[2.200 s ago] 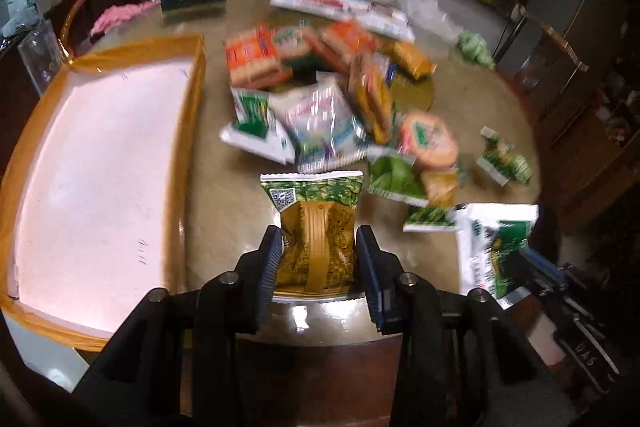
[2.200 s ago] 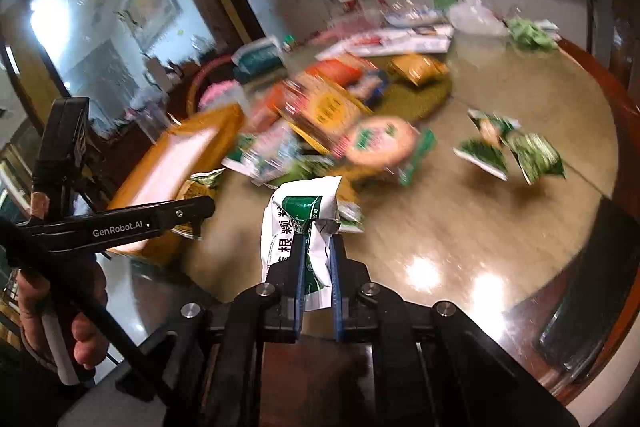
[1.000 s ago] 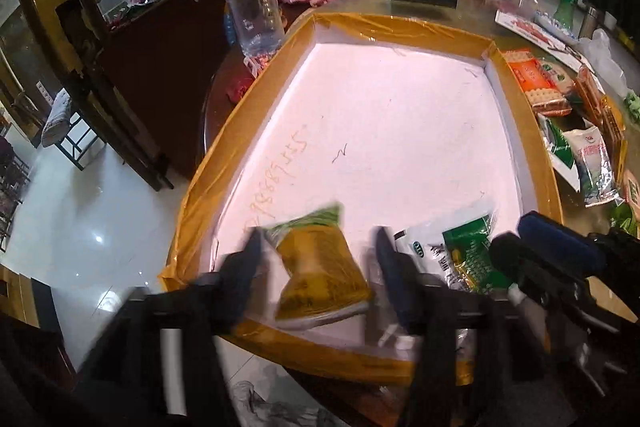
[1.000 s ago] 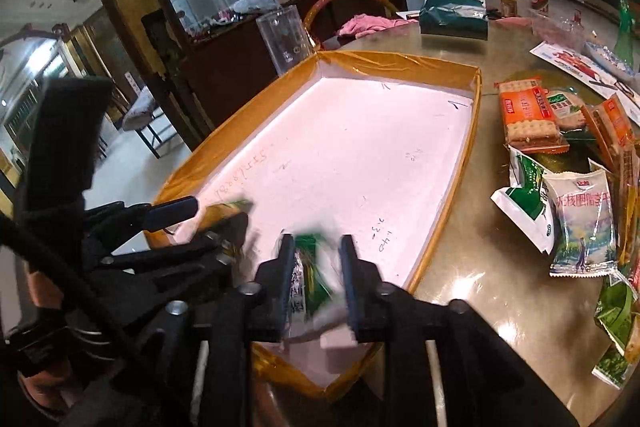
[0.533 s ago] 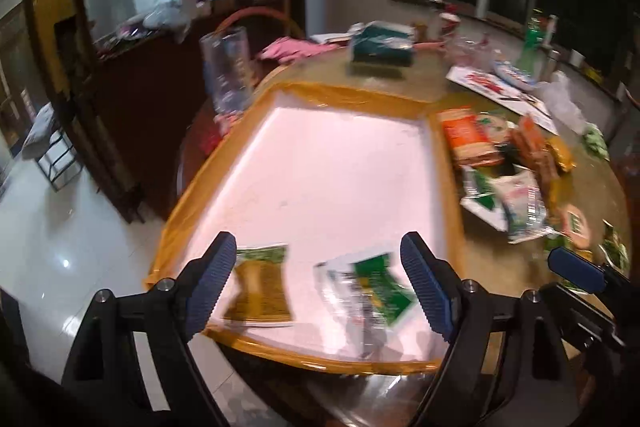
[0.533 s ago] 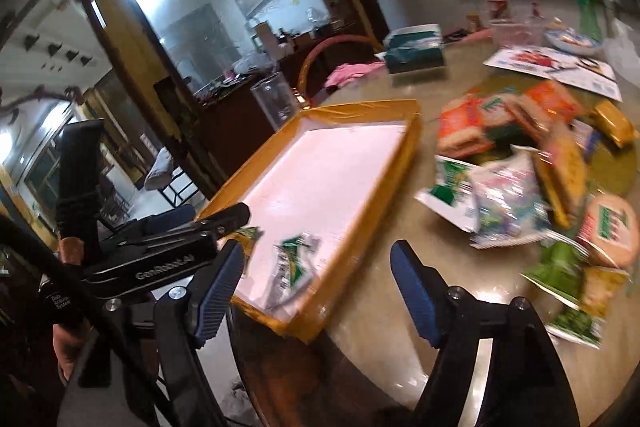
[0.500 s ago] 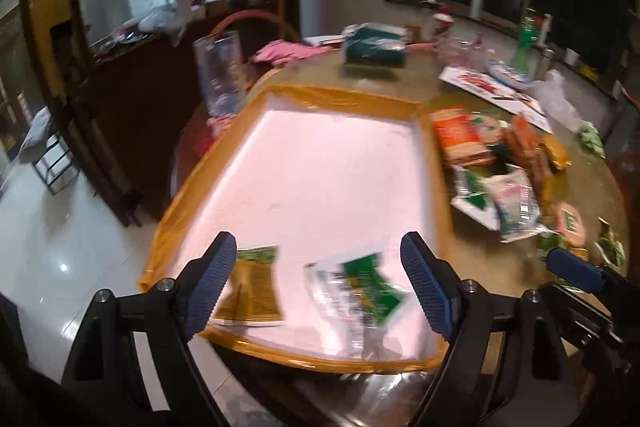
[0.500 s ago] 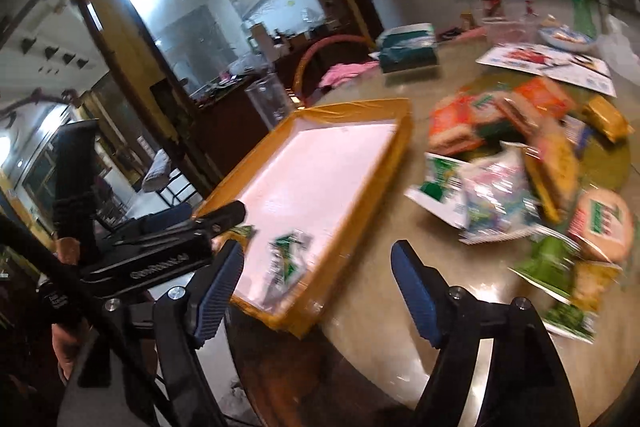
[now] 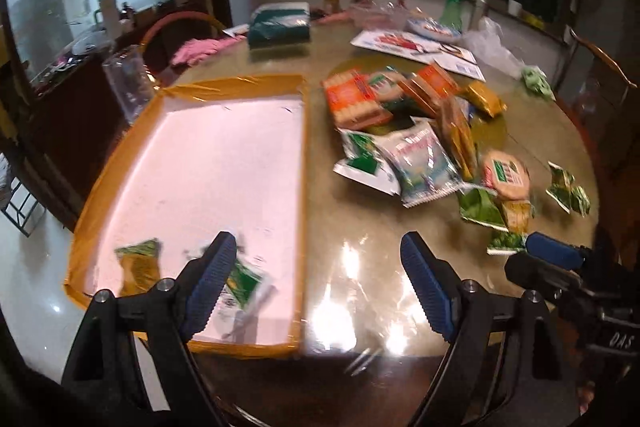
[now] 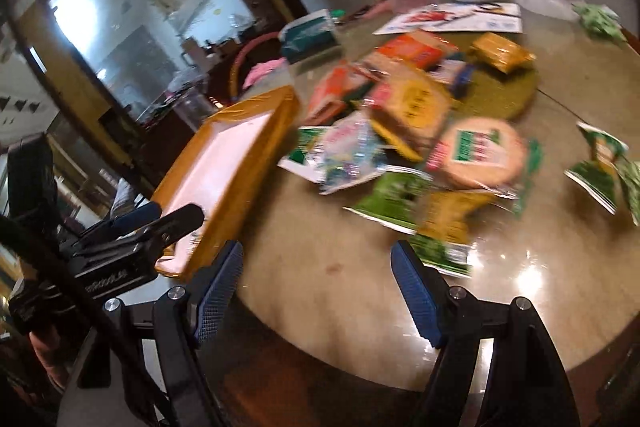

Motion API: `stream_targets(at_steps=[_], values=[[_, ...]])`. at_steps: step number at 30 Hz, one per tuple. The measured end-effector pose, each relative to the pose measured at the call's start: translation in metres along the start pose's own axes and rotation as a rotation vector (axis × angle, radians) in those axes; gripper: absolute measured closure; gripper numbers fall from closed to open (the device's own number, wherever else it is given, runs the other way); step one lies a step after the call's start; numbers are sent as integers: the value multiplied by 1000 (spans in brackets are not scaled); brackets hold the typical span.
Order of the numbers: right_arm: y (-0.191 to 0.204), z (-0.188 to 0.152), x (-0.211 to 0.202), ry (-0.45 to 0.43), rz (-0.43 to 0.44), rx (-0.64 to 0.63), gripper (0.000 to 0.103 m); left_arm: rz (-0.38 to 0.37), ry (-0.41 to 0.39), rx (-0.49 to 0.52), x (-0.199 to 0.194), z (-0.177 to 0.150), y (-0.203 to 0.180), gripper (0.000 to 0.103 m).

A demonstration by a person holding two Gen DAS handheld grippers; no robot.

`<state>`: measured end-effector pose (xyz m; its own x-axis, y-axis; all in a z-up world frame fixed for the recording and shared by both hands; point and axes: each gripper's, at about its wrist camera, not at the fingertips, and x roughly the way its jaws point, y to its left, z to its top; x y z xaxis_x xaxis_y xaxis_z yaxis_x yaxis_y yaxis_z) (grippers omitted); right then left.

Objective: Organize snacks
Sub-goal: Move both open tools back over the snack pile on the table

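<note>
A white tray with an orange taped rim point(image 9: 303, 155) lies on the round table's left side; it also shows in the right wrist view point(image 10: 256, 131). A yellow-green snack packet point(image 9: 138, 263) and a white-green packet point(image 9: 242, 283) lie at its near end. A pile of snack packets point(image 9: 416, 131) sits mid-table and shows in the right wrist view point(image 10: 404, 131) too. My left gripper point(image 9: 316, 283) is open and empty over the tray's near right corner. My right gripper point(image 10: 316, 287) is open and empty above the table's near edge.
A teal tissue pack point(image 9: 280, 25), a green bottle point(image 9: 454, 1), flyers point(image 9: 412, 45) and a clear plastic bag point(image 9: 492, 43) stand at the far side. A clear jug point(image 9: 128, 83) stands left of the tray. Small green packets point(image 9: 568, 187) lie at right.
Both grippers carried a packet to the tray, opened and let it go. Since then both have swung right, away from the tray towards the snack pile.
</note>
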<state>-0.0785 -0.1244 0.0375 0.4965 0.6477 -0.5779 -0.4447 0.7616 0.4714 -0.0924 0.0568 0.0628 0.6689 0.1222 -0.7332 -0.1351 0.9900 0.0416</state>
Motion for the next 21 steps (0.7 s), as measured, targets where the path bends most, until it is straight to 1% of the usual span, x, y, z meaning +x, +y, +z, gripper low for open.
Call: stream_targets(at_steps=[3,7,10,21], values=[[-14,-4,-3,1,-20,25,27,-5,20,23,4,-1,-6,19],[-19,-6,-6,1,-29,34,27,-13,34,56,6,-1,-16,19],[-22,-5,-4,8,-21,35,27,-3,42,79,7,-2,-21,19],[-19,-6,-1,30,-12,36,27,-8,61,75,10,-4,-19,19]])
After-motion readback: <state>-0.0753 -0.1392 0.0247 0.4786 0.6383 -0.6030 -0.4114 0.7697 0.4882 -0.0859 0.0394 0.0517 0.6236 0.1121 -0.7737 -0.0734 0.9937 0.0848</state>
